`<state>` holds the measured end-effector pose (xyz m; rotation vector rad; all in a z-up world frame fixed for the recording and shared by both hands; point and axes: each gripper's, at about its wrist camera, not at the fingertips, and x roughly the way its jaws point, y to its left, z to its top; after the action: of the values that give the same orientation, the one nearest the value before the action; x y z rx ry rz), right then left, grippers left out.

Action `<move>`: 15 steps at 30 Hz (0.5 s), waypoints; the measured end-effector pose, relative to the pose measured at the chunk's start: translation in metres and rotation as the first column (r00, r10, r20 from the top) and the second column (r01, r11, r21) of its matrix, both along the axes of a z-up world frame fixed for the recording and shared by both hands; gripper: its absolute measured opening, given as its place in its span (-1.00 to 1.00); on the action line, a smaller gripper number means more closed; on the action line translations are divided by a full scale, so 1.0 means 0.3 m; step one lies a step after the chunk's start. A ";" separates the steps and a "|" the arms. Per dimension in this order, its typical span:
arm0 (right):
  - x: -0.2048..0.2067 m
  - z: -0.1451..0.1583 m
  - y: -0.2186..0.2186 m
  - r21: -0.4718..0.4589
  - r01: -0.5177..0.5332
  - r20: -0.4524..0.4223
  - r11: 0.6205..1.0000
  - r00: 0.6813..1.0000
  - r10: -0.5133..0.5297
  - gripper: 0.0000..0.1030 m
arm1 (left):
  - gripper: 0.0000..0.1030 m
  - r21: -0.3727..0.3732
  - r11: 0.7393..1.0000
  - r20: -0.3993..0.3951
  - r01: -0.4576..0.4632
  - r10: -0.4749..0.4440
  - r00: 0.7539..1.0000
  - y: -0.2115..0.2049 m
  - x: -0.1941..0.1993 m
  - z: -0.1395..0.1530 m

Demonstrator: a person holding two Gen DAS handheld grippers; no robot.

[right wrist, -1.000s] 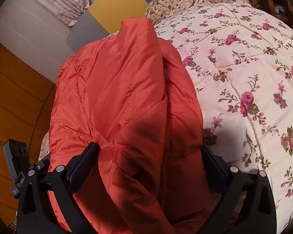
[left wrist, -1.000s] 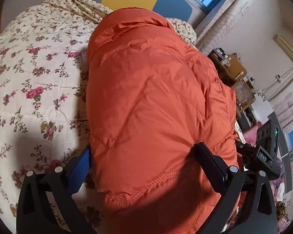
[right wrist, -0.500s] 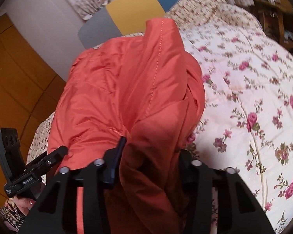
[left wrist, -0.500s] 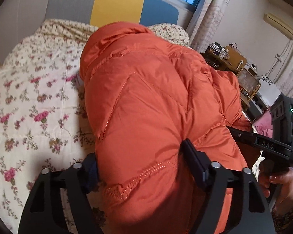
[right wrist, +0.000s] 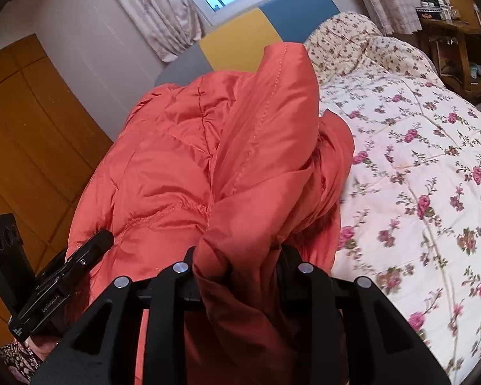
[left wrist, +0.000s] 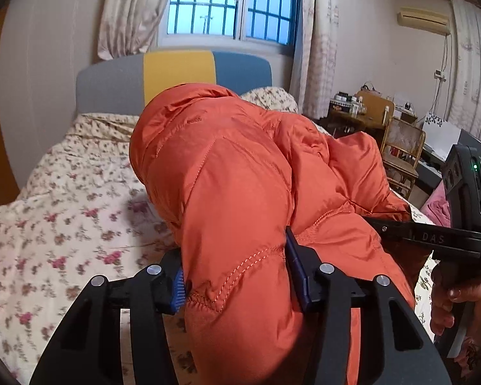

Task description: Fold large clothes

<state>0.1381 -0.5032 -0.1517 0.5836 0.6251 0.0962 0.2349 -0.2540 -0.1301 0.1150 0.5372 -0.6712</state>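
An orange puffer jacket (left wrist: 247, 186) lies bunched on a bed with a floral quilt (left wrist: 57, 224). My left gripper (left wrist: 235, 269) is shut on a thick stitched hem of the jacket and holds it raised. My right gripper (right wrist: 240, 266) is shut on another bunched fold of the same jacket (right wrist: 182, 166), also raised. Each gripper shows in the other's view: the right one at the right edge of the left wrist view (left wrist: 433, 237), the left one at lower left of the right wrist view (right wrist: 67, 276). The jacket hides most of the fingertips.
A grey, yellow and blue headboard (left wrist: 176, 73) stands under a barred window (left wrist: 231, 3). A wooden chair (left wrist: 400, 147) and cluttered table (left wrist: 352, 106) stand right of the bed. An orange wooden wardrobe (right wrist: 32, 128) stands on the left.
Both grippers have closed tighter on the jacket and lifted and tilted up, so the window and walls now show. The jacket is bunched higher off the quilt.
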 end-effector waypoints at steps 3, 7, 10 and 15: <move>0.003 0.035 0.066 0.006 -0.027 0.029 1.000 0.999 0.027 -0.45 | -0.03 0.000 1.000 0.028 -0.018 0.018 0.999 0.063 -0.010 0.028; 0.042 0.066 0.181 0.004 -0.083 0.056 0.997 0.995 0.082 -0.45 | -0.03 -0.019 0.998 0.049 -0.058 0.059 0.997 0.191 -0.020 0.060; 0.089 0.078 0.302 0.007 -0.136 0.066 0.991 0.989 0.135 -0.45 | -0.03 -0.027 0.994 0.059 -0.106 0.107 0.992 0.301 -0.024 0.074; 0.179 0.074 0.534 -0.021 -0.220 0.062 0.975 0.973 0.221 -0.45 | -0.03 -0.036 0.980 0.051 -0.197 0.199 0.979 0.495 -0.023 0.067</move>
<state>0.1917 -0.3431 -0.1296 0.4944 0.6268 0.3181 0.2280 -0.1056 -0.1101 0.0494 0.4786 -0.4808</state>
